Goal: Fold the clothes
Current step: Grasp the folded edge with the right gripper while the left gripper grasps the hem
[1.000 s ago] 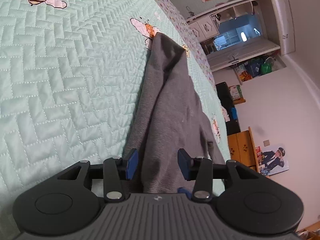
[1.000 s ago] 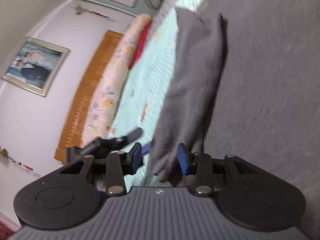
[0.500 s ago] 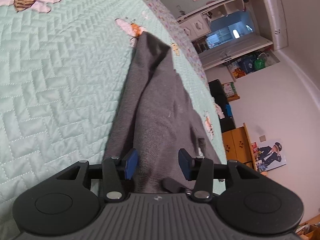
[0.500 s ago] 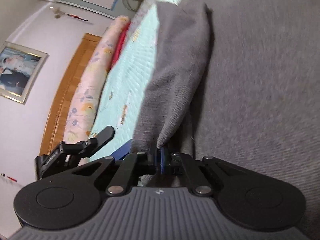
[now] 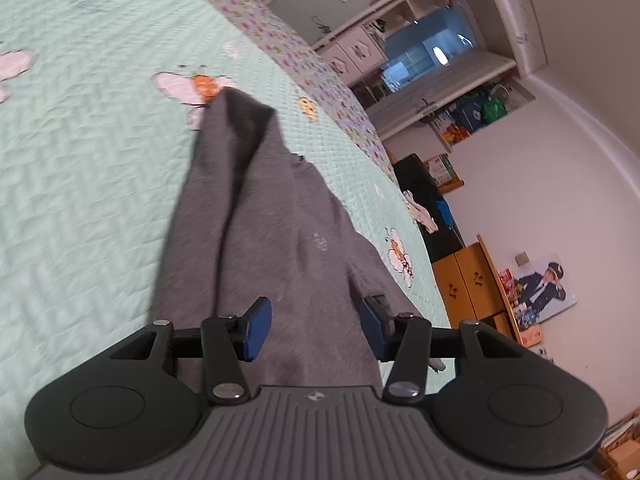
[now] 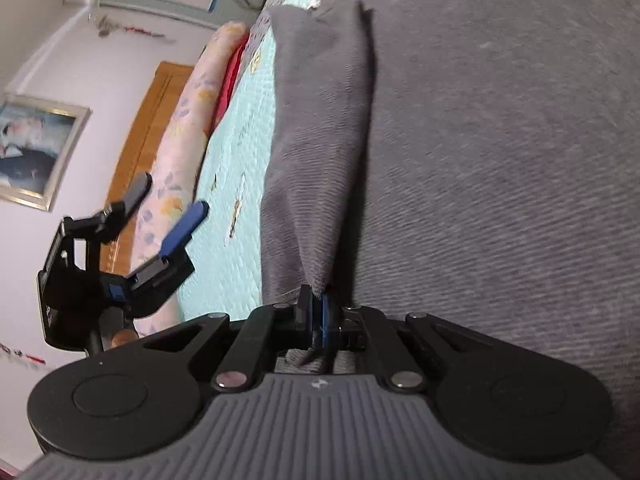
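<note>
A grey knit garment (image 5: pixel 272 232) lies on the mint quilted bedspread (image 5: pixel 80 184), one long fold running away from me toward a bee motif. My left gripper (image 5: pixel 314 330) hovers open above its near end, blue pads apart with grey cloth showing between them. In the right wrist view the same grey garment (image 6: pixel 500 160) fills the right side, and a raised fold of it (image 6: pixel 320 140) leads down into my right gripper (image 6: pixel 316 320), which is shut on the fold's near end. The left gripper (image 6: pixel 158 216) appears there at the left, lifted off the bed, fingers apart.
A floral pillow (image 6: pixel 180 148) and a wooden headboard (image 6: pixel 136 148) line the bed's far side. Past the bed's other edge are a yellow wooden cabinet (image 5: pixel 468 280), a dark chair (image 5: pixel 424 196) and cluttered shelves (image 5: pixel 460 120).
My right gripper closed on the end of the grey fold and has lifted it. The left gripper stayed open and rose away from the cloth.
</note>
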A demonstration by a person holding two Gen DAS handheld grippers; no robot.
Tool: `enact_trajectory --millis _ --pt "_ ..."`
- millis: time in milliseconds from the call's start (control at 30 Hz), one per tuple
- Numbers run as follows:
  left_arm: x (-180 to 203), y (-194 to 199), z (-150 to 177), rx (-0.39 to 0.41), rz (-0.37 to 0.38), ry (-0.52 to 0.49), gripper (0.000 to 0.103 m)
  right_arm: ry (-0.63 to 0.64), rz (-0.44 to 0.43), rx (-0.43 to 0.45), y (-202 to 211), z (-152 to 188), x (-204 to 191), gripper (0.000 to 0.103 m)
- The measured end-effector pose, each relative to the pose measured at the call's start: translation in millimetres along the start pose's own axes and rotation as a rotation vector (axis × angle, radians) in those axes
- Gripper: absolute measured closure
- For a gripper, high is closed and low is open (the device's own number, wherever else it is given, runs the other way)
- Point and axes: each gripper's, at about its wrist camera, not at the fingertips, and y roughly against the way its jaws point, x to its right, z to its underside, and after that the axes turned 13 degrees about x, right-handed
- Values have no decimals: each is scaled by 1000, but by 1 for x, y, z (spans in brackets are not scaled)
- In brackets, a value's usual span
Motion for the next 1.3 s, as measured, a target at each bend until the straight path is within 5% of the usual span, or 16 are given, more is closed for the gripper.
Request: enact_trajectory --millis 100,233,400,500,633,800,1033,1100,1133,1300 --pt "8 -31 0 -6 -11 -61 50 8 2 -3 2 -1 1 100" --pt "-10 -70 14 -46 -144 -110 51 47 17 -7 13 -9 -2 92" --pt "-21 -71 7 -44 -81 -54 53 120 59 152 23 -52 -13 83" --pt "-6 -74 -18 20 -72 -103 50 80 63 216 0 -84 -4 66" --pt "11 -104 -59 103 -159 -209 45 10 57 282 -31 -119 9 65" --pt "13 -157 -90 92 -239 -256 45 -89 11 284 -66 -141 16 66" --pt "-6 -192 -107 14 -219 -235 45 -132 -33 276 -80 -152 20 80" --pt "-13 -198 -106 -8 -213 -214 59 -137 -39 285 -78 -149 22 95" --pt "-16 -200 -106 -19 -210 -203 90 -145 -47 298 -76 -147 25 100" --pt "-22 -203 -106 -23 -189 -227 93 -180 -58 400 -61 -130 33 101"
